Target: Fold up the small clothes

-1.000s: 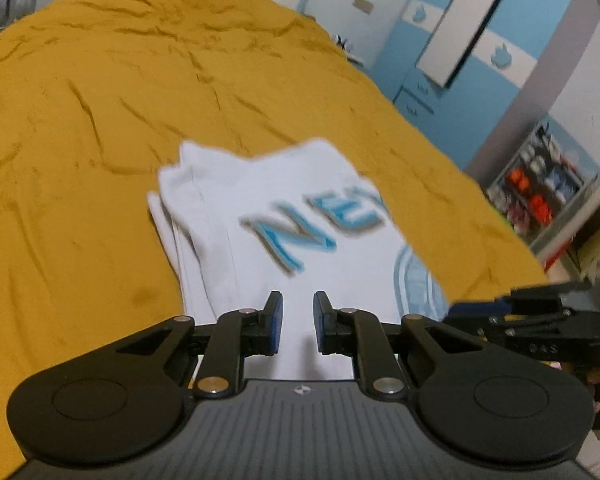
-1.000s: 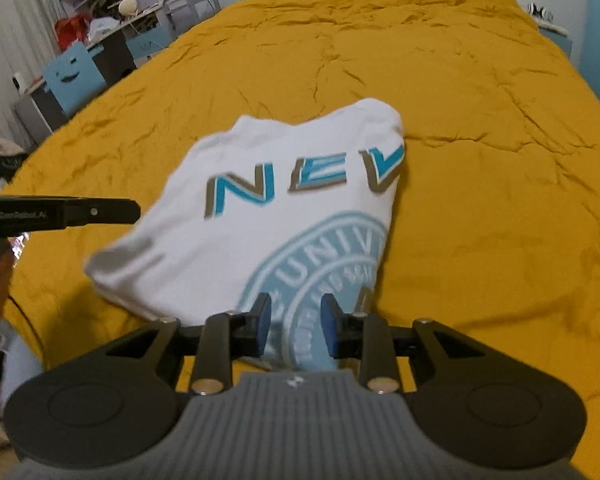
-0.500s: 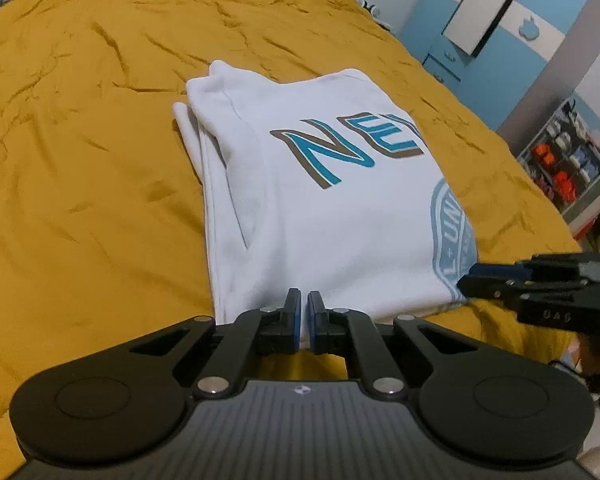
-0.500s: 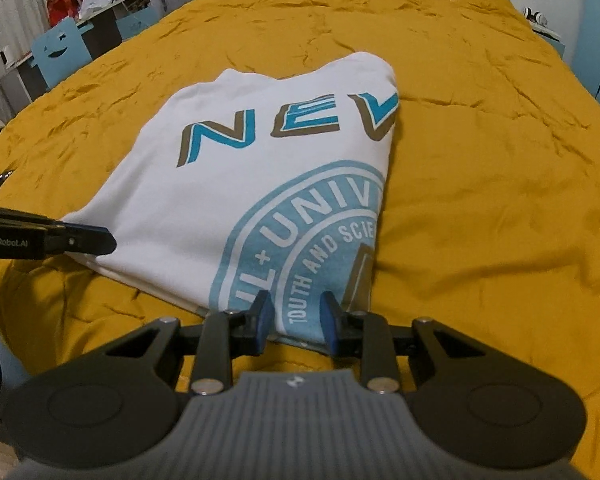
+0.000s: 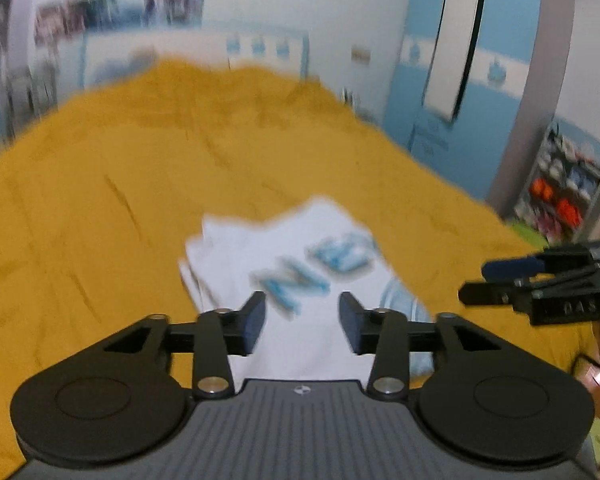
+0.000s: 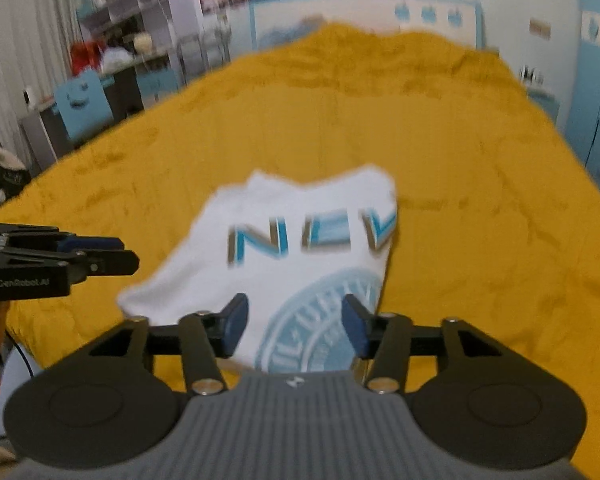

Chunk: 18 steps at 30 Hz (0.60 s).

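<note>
A folded white T-shirt (image 5: 284, 248) with blue letters and a round blue print lies on the mustard-yellow bedspread (image 5: 100, 200); it also shows in the right wrist view (image 6: 300, 248). My left gripper (image 5: 302, 320) is open and empty, held above the shirt's near edge. My right gripper (image 6: 296, 326) is open and empty, above the round print's near edge. Each gripper shows from the side in the other's view: the right gripper (image 5: 540, 284) and the left gripper (image 6: 60, 260). Both views are blurred.
The bedspread (image 6: 480, 200) covers a wide bed. A blue wardrobe (image 5: 460, 60) and a shelf of coloured items (image 5: 564, 196) stand to the right. A desk and blue chair (image 6: 84, 104) stand to the left.
Both grippers opened and let go of the shirt's near edge, then lifted and pulled back. The shirt now lies flat and looks farther away.
</note>
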Each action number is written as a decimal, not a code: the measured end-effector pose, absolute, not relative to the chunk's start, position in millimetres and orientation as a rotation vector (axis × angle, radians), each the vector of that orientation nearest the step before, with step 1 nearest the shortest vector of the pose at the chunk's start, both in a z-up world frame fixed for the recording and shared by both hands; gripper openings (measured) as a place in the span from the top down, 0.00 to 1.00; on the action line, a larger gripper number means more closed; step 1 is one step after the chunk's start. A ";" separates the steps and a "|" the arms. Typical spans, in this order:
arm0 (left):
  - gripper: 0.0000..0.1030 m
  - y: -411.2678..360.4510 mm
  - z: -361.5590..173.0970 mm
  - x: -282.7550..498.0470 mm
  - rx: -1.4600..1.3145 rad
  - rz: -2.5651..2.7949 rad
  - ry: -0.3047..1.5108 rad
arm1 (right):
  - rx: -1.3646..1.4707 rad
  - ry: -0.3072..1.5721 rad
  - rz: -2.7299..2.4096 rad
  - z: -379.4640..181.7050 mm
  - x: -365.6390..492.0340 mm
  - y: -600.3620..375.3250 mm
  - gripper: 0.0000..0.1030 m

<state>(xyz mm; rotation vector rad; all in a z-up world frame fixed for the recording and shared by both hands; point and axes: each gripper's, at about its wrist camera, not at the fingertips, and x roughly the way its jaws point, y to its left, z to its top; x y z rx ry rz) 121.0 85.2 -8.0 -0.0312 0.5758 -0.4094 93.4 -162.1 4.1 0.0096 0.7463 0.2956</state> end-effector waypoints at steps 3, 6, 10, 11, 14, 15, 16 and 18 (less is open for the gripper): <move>0.31 82.6 13.8 107.9 -0.027 -0.347 0.448 | 0.005 0.656 0.284 26.0 81.2 -159.3 0.36; 0.08 78.8 27.6 93.3 -0.018 -0.282 0.340 | 0.013 0.578 0.280 41.1 66.5 -157.0 0.26; 0.01 67.3 33.5 74.3 0.054 -0.203 0.246 | 0.010 0.494 0.249 50.5 43.9 -151.6 0.21; 0.01 65.1 33.9 69.8 0.064 -0.185 0.235 | 0.004 0.476 0.242 51.2 38.5 -149.6 0.21; 0.01 61.7 33.0 60.0 0.059 -0.175 0.221 | 0.002 0.440 0.224 51.8 22.9 -145.5 0.21; 0.01 61.3 32.4 57.0 0.051 -0.177 0.226 | 0.006 0.440 0.223 50.5 18.4 -144.2 0.21; 0.01 60.9 30.5 54.4 0.045 -0.177 0.234 | 0.009 0.438 0.208 48.8 13.3 -142.5 0.20; 0.01 57.5 25.9 52.8 0.051 -0.162 0.254 | -0.001 0.427 0.168 45.9 1.3 -138.9 0.20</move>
